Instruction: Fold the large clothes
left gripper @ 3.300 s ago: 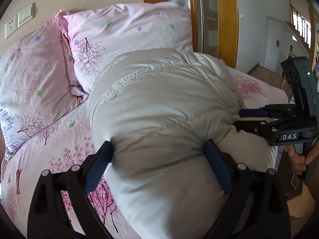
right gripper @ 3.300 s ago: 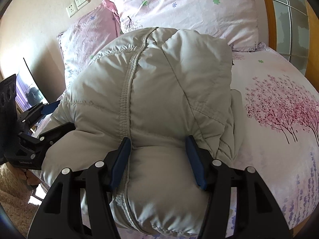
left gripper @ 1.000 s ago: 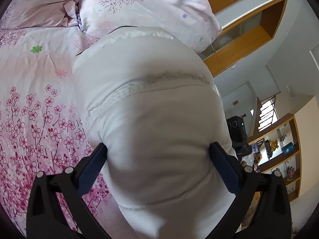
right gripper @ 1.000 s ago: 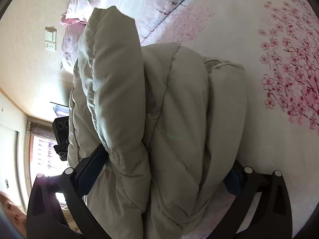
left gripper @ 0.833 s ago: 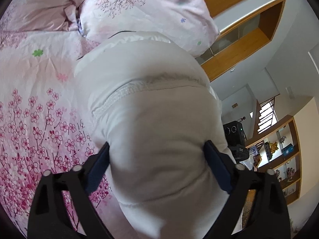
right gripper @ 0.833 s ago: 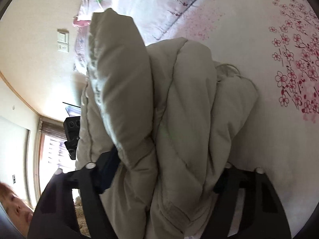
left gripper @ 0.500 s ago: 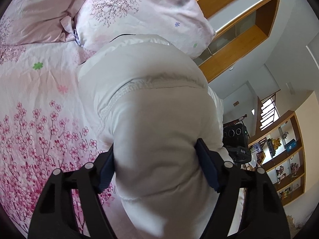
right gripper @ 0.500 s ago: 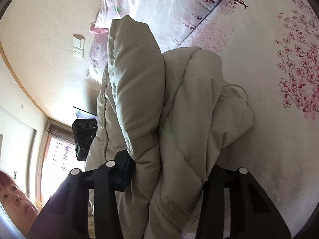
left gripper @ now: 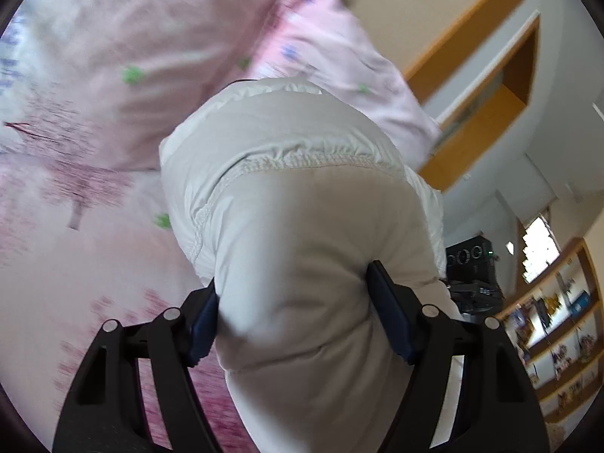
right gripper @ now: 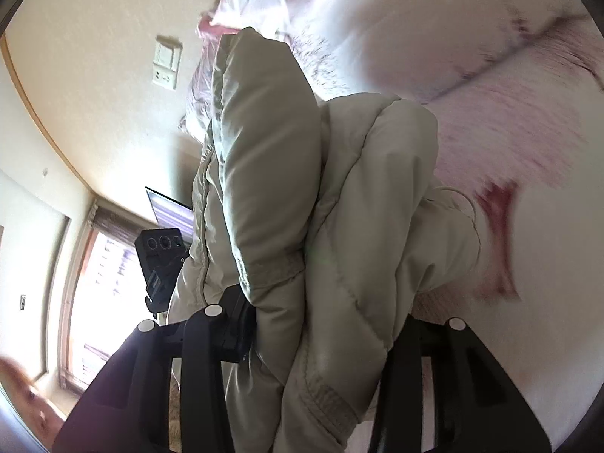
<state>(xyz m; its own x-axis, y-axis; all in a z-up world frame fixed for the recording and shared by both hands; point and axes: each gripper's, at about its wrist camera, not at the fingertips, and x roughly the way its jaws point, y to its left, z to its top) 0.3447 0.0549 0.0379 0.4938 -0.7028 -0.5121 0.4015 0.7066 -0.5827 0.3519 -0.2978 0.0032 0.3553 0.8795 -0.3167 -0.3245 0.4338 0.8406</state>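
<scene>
Left wrist view: left gripper (left gripper: 292,319) was seen clamped on a thick fold of the puffy jacket (left gripper: 302,226), blue pads (left gripper: 389,319) pressed into the padding from both sides. In the right wrist view the right gripper (right gripper: 321,336) was clenched on the same jacket (right gripper: 309,207), several layers being pinched between its jaws. The jacket was held as a folded bundle between both grippers, apparently lifted clear of the bed, though its underside was hidden.

Judged step: the folded bundle was being carried or repositioned. For a clean result both grips should be kept firm and moved together, so that the layers are not sheared apart; slippery shell fabric and springy fill were likely to let the fold open if one side were released early. The bundle should be set down flat before either grip is eased.

Surface and room: pink floral bedsheet (left gripper: 56,264) was seen from 7 to 10 o'clock in the left view, motion-blurred. Pillows (left gripper: 151,56) were at 11 to 12 o'clock. A wooden door frame (left gripper: 472,139) was at 2 o'clock, shelving (left gripper: 558,324) at 4 o'clock. In the right view, wall switches (right gripper: 166,62) were at 11 o'clock and a bright window (right gripper: 102,283) at 8 o'clock.
</scene>
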